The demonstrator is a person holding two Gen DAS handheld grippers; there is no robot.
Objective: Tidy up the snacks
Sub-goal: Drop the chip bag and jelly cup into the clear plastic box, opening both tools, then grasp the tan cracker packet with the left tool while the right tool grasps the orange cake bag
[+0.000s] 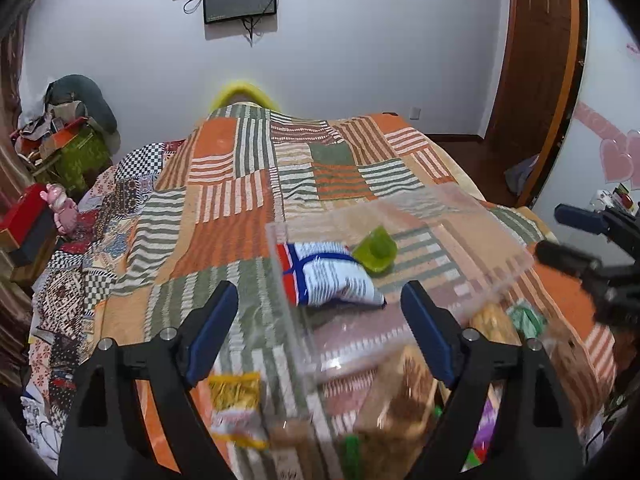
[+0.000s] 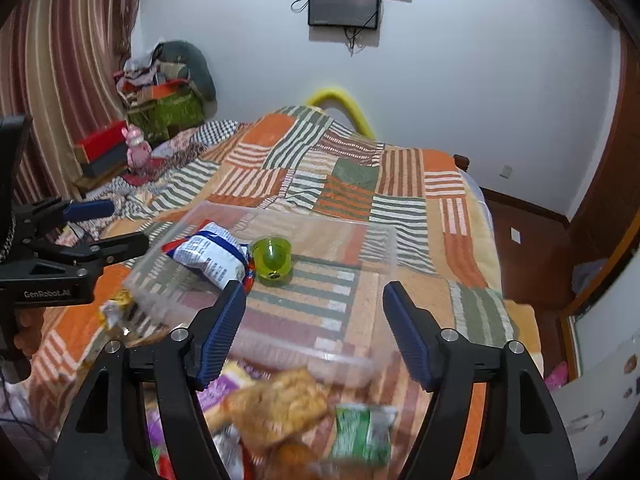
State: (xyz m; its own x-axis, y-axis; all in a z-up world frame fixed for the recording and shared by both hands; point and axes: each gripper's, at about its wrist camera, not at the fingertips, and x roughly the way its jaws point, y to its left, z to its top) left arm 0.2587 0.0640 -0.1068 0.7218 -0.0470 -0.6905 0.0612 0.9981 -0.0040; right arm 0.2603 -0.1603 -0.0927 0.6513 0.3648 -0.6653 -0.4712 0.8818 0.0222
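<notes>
A clear plastic box [image 1: 502, 240] [image 2: 280, 216] lies on the patchwork blanket. Inside it are a white, blue and red snack packet [image 1: 336, 276] [image 2: 212, 260] and a green jelly cup [image 1: 376, 250] [image 2: 273, 260] beside it. My left gripper [image 1: 320, 292] [image 2: 108, 228] is open, straddling the box's left wall without touching it. My right gripper [image 2: 315, 292] [image 1: 570, 236] is open above the box's near rim, with nothing between its pads. Loose snacks lie blurred in front: a yellow packet [image 1: 236, 400] [image 2: 116, 308], a brown packet [image 1: 392, 400] [image 2: 276, 408], a green packet [image 1: 528, 320] [image 2: 362, 432] and a purple packet [image 2: 224, 388].
The bed's blanket [image 1: 224, 208] [image 2: 400, 176] stretches toward the far wall. A pink toy [image 1: 62, 204] [image 2: 138, 148] and a red box [image 1: 28, 216] [image 2: 100, 146] sit at its left edge, with piled clutter [image 1: 76, 136] behind. A wooden door [image 1: 536, 60] stands at the right.
</notes>
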